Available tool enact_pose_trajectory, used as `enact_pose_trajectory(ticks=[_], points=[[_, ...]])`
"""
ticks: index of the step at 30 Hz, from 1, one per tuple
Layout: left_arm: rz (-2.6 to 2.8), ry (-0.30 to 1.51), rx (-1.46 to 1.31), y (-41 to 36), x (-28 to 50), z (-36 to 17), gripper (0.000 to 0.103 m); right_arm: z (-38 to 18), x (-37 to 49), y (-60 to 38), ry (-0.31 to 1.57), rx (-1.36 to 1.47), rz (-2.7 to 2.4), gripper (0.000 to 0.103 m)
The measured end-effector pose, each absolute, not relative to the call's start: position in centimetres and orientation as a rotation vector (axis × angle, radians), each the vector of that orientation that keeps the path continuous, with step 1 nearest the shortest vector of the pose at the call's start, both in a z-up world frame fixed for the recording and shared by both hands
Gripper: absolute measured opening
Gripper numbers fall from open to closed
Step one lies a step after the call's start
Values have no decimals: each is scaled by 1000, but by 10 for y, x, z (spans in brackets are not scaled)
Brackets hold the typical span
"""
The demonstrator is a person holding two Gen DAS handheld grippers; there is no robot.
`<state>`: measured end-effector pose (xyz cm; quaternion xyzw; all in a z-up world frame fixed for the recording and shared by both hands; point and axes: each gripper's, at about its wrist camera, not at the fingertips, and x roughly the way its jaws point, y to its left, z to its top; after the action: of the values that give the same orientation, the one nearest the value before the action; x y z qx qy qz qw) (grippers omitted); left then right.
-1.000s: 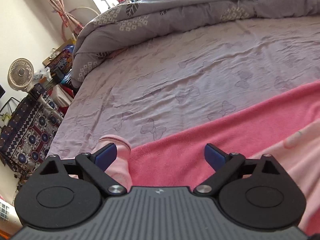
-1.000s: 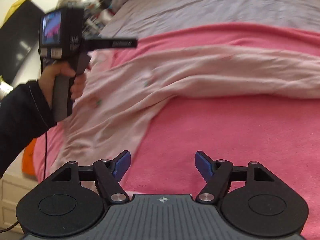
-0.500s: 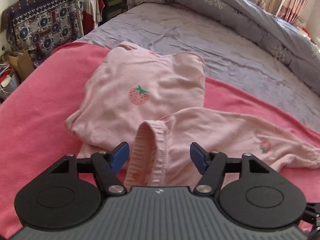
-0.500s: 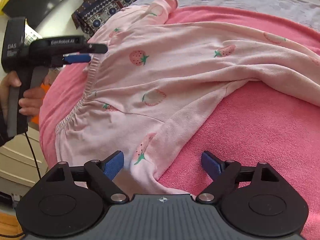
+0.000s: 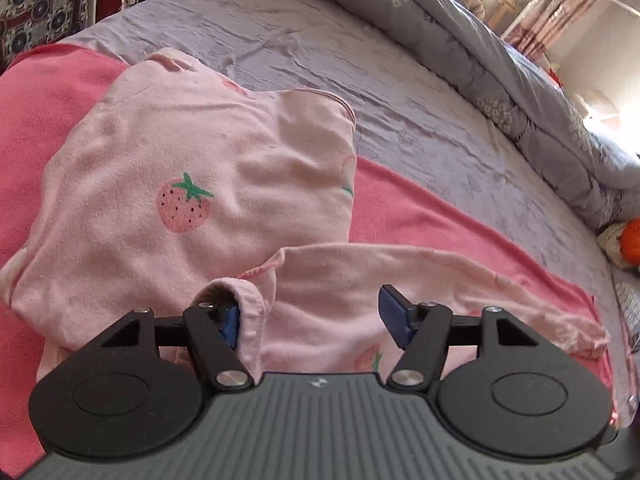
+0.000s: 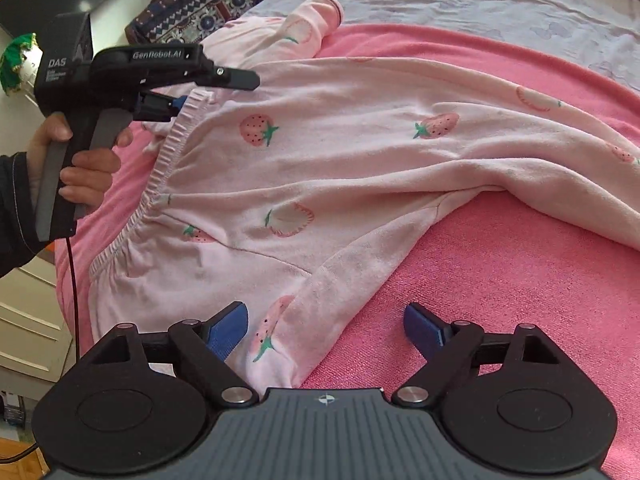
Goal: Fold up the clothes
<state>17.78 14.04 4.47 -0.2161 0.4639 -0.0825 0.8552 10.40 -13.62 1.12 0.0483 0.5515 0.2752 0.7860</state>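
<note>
Pale pink strawberry-print trousers (image 6: 340,168) lie spread on a bright pink blanket (image 6: 520,280). A hand (image 6: 84,168) holds my left gripper (image 6: 216,92) at the top corner of their gathered waistband (image 6: 160,184). In the left wrist view the waistband fold (image 5: 250,320) drapes against one blue pad while the other pad (image 5: 394,316) stands apart; the jaws of the left gripper (image 5: 312,320) are closing. My right gripper (image 6: 326,324) is open low over the trousers' near edge. A folded pink top (image 5: 180,160) lies beyond.
A lilac sheet (image 5: 360,60) covers the bed past the blanket, with a bunched grey quilt (image 5: 520,92) along its far side. Patterned cloth-covered furniture (image 6: 208,12) stands at the bedside. White drawers (image 6: 28,320) sit below the bed's near-left edge.
My left gripper swung round from facing the bare sheet to the trousers' waistband, came close to it, and its jaws narrowed. My right gripper's jaws widened and it edged nearer the trousers.
</note>
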Motion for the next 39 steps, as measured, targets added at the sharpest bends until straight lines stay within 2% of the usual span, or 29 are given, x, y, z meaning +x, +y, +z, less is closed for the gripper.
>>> enact_pose_trajectory(ticks=[2, 4, 5, 7, 8, 9, 12, 14, 16, 21, 26, 32, 37, 39], points=[[-145, 959, -541, 150, 178, 42, 56, 12, 100, -132, 1181, 65, 591, 84], [-97, 920, -646, 165, 173, 40, 44, 13, 96, -127, 1175, 16, 585, 81], [-72, 903, -709, 174, 171, 38, 41, 12, 94, -125, 1181, -1, 580, 80], [-32, 881, -818, 189, 169, 31, 29, 9, 88, -120, 1182, -52, 574, 80], [-13, 877, -848, 195, 169, 28, 14, 8, 83, -116, 1166, -98, 579, 80], [5, 878, -870, 199, 170, 25, 9, 8, 78, -111, 1149, -149, 582, 80], [17, 855, -887, 203, 172, 27, 9, 11, 75, -115, 1168, -143, 570, 80], [28, 832, -863, 201, 173, 33, 9, 13, 74, -119, 1186, -124, 560, 71], [38, 827, -852, 202, 173, 34, 9, 14, 72, -123, 1206, -116, 553, 67], [60, 892, -694, 189, 182, 39, 10, 17, 66, -119, 1195, -182, 577, 70], [31, 917, -483, 168, 184, 61, 11, 38, 92, -145, 1212, 19, 544, 70], [29, 880, -635, 184, 178, 53, 11, 63, 135, -156, 1028, -46, 462, 71], [41, 853, -636, 181, 177, 50, 11, 53, 196, -148, 868, -240, 346, 70], [42, 850, -648, 182, 175, 48, 11, 43, 215, -140, 862, -317, 375, 68]])
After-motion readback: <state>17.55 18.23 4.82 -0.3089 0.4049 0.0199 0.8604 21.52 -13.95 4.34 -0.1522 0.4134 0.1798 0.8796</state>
